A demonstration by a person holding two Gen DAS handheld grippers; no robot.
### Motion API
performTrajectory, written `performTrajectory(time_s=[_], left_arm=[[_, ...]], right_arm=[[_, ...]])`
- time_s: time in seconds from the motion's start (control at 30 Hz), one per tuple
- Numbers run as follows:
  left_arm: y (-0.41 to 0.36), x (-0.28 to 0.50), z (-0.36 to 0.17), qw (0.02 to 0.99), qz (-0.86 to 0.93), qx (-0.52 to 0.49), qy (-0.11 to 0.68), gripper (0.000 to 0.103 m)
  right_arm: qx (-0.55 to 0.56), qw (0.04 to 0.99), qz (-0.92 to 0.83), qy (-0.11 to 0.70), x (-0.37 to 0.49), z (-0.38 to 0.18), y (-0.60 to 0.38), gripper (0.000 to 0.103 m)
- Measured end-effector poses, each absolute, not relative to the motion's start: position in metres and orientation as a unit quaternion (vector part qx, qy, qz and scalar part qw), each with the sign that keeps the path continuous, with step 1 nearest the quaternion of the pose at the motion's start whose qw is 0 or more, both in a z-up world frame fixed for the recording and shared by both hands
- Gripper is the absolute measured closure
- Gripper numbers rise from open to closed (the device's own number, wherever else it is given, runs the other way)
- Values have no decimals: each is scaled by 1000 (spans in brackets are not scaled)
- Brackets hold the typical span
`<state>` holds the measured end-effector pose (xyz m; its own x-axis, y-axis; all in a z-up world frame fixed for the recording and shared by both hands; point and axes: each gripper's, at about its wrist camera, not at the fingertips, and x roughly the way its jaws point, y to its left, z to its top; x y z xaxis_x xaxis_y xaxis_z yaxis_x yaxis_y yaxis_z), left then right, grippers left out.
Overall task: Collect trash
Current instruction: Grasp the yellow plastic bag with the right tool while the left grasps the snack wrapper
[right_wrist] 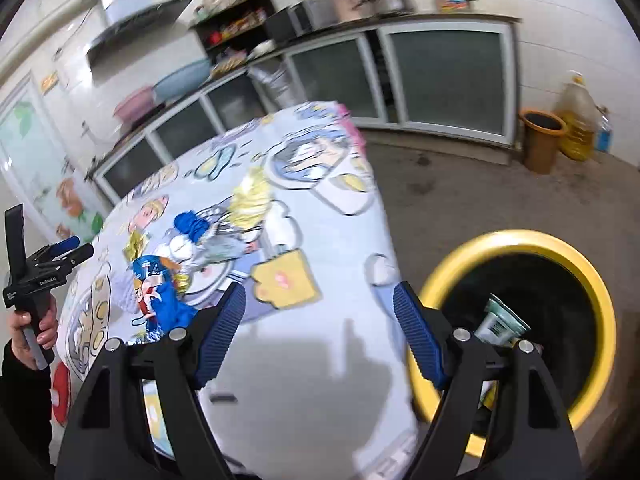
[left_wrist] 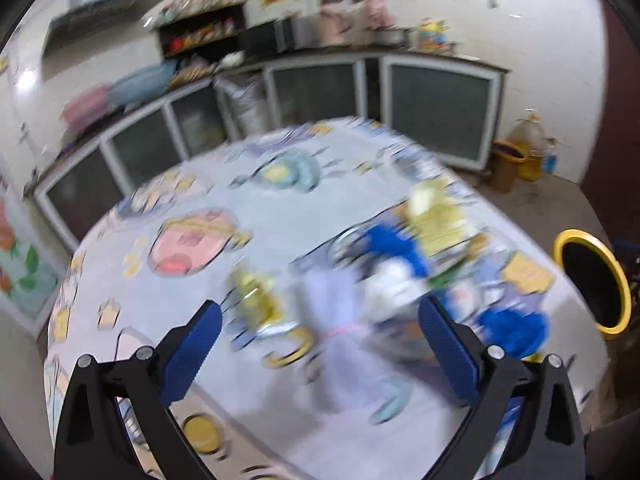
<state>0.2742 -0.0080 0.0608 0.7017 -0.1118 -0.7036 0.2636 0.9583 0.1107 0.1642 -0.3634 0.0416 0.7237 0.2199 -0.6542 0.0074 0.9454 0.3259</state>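
The right gripper point(right_wrist: 320, 336) hangs over the near edge of a table point(right_wrist: 304, 380) draped in a cartoon-print cloth, its blue-padded jaws spread wide with nothing between them. Just right of that edge stands a black trash bin with a yellow rim point(right_wrist: 516, 240); inside it lies a crumpled wrapper with a pale green label point(right_wrist: 500, 322), partly hidden behind the right finger. The left gripper point(left_wrist: 320, 344) is likewise open and empty, pointing down at the tabletop; in the right wrist view it shows at the far left, held in a hand point(right_wrist: 34, 324) with a dark sleeve. Farther along the cloth lies the uncollected trash: a blue snack wrapper point(right_wrist: 160, 288), a yellow wrapper point(right_wrist: 250, 200), a blue crumpled piece point(right_wrist: 192, 222) and white scraps point(right_wrist: 180, 250), all blurred in the left wrist view. Beyond the table, on the floor by the glass-fronted cabinets, stands an orange-brown bin point(right_wrist: 542, 140), contents not visible, beside a large yellow oil jug point(right_wrist: 576, 120).
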Motion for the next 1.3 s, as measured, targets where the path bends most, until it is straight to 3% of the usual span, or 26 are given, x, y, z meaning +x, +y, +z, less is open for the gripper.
performTrajectory(time_s=[0.2,0.6,0.77,1.3], left_arm=[[43,300,38,906,-62,80,411,8],[57,342,5,891,-56,51,448,8],[57,355,-5,886,-54,48,457,8],[50,411,-31,866,-57,9,496,8]], right_arm=[[135,895,111,411,238,42,-307,30],[166,867,136,449,370,32,-278,32],[146,862,132,468,401,17,-270,36],[143,840,136,505,446,-16,-257,37]])
